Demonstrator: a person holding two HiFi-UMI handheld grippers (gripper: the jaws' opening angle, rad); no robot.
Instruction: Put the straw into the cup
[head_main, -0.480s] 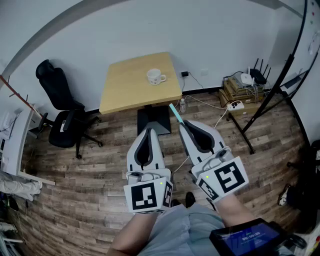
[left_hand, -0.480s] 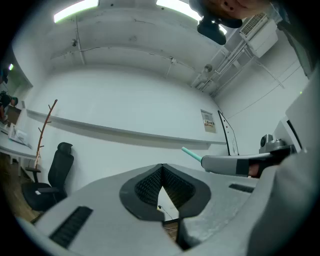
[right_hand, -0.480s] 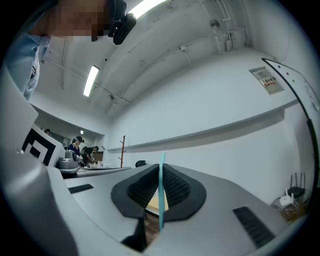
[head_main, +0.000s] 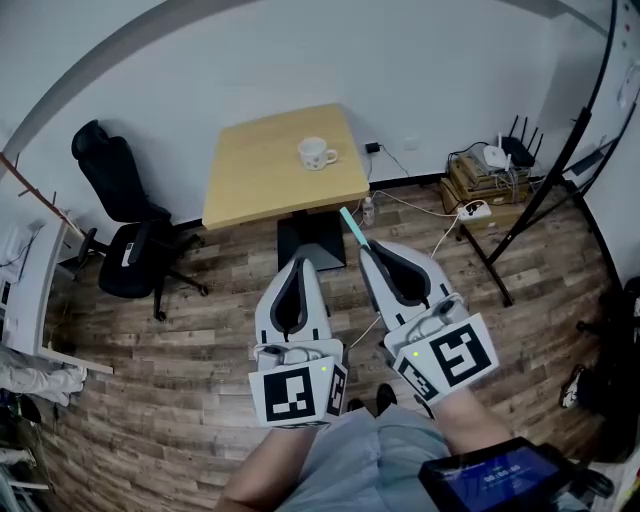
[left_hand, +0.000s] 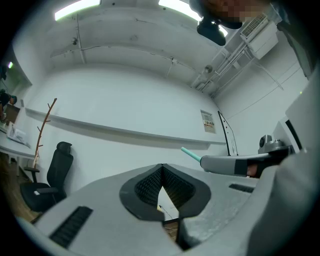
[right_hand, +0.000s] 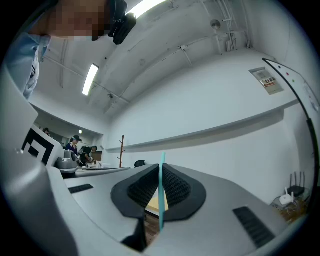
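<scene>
One straw (right_hand: 161, 192) clamped in right tool (right_hand: 160, 169), tip poking past jaws.

Square wooden table (head_main: 260, 170): directly ahead of the left gripper (head_main: 297, 262) and the right gripper (head_main: 366, 248), on a black pedestal base (head_main: 310, 235). Black office chair (head_main: 130, 250): forward-left of the left gripper. Router (head_main: 512, 152) on stacked boxes (head_main: 478, 182), power strip (head_main: 472, 211) beside them: forward-right of the right gripper. Plank floor (head_main: 150, 380): beneath both.

We see our right claw (right_hand: 160, 168) pinching the teal straw (right_hand: 161, 192) upright between its jaws, a white wall (right_hand: 215, 107) beyond.
</scene>
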